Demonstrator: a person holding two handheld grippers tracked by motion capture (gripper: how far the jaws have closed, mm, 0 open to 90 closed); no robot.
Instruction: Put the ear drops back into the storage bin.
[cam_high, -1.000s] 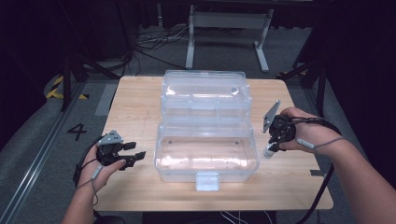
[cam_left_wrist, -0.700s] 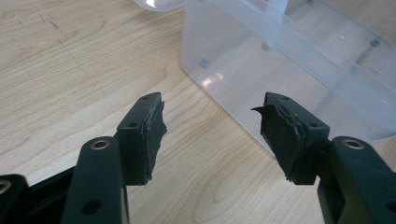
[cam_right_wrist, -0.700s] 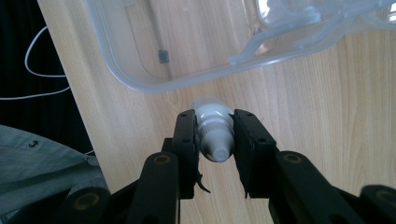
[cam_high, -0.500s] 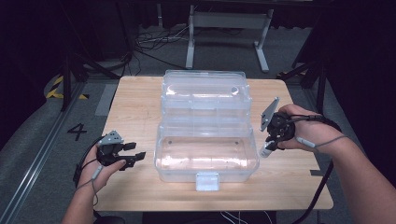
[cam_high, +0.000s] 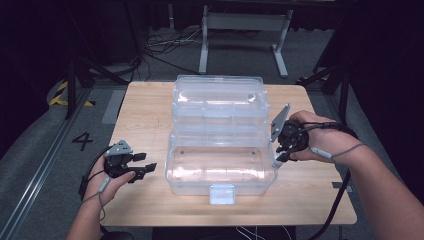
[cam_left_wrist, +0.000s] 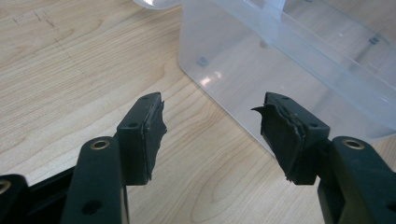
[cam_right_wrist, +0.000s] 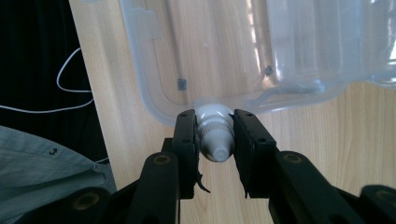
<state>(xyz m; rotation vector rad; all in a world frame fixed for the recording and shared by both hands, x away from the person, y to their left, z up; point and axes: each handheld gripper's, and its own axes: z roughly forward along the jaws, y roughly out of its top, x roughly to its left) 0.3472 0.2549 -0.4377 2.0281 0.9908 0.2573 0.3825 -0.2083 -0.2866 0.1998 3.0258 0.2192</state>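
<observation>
A clear plastic box (cam_high: 220, 172) lies open in the middle of the wooden table (cam_high: 145, 115), its lid (cam_high: 217, 100) folded back behind it. My right gripper (cam_high: 279, 152) hovers at the box's right rim, shut on a small white bottle (cam_high: 276, 163). In the right gripper view the bottle's ridged cap and nozzle (cam_right_wrist: 215, 133) point back between the pads (cam_right_wrist: 187, 140), over the box's corner (cam_right_wrist: 159, 109); my right gripper (cam_right_wrist: 214, 128) hides the bottle's body. My left gripper (cam_high: 146, 161) rests open left of the box. In its own view my left gripper (cam_left_wrist: 210, 121) has nothing between its fingers, facing the box wall (cam_left_wrist: 280, 60).
A white latch (cam_high: 221, 194) sticks out from the box's front wall near the table's front edge. Bare wood lies on both sides of the box. Beyond the table are floor cables (cam_high: 160, 45) and a metal stand (cam_high: 245, 22). A sleeve (cam_right_wrist: 42, 168) shows below the table edge.
My right gripper has carried the bottle a little left and up, closer to the box's right rim. The left gripper has stayed where it was.
</observation>
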